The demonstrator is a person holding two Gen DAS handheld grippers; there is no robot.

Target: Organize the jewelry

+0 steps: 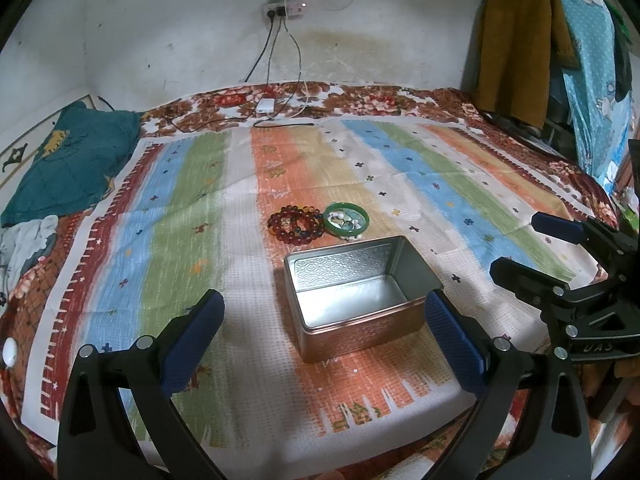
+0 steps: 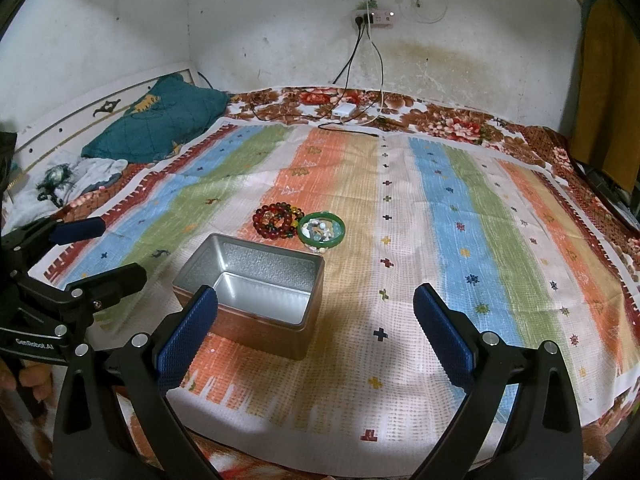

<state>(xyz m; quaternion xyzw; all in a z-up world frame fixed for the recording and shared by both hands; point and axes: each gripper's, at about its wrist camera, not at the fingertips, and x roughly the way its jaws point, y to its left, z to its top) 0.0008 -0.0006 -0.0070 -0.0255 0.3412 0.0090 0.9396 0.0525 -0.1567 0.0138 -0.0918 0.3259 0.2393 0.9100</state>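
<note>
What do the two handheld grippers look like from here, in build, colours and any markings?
Both are matte black frames with silver bolts at the joints. The left gripper and right gripper each carry two long fingers faced with dark blue, dimpled rubber pads. Seen from the opposite camera, the left one's body reads "GenRobot.AI"; the right one's shows partial lettering, "DAS". No cables or sleeves show.

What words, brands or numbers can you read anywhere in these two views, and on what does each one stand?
"GenRobot.AI": white print on the black body of the left tongs, seen from the right wrist view.
"DAS": faint raised letters on the black body of the right tongs, seen from the left wrist view; any further letters are unreadable.
The metal tin shows embossed pattern only, no readable text.
</note>
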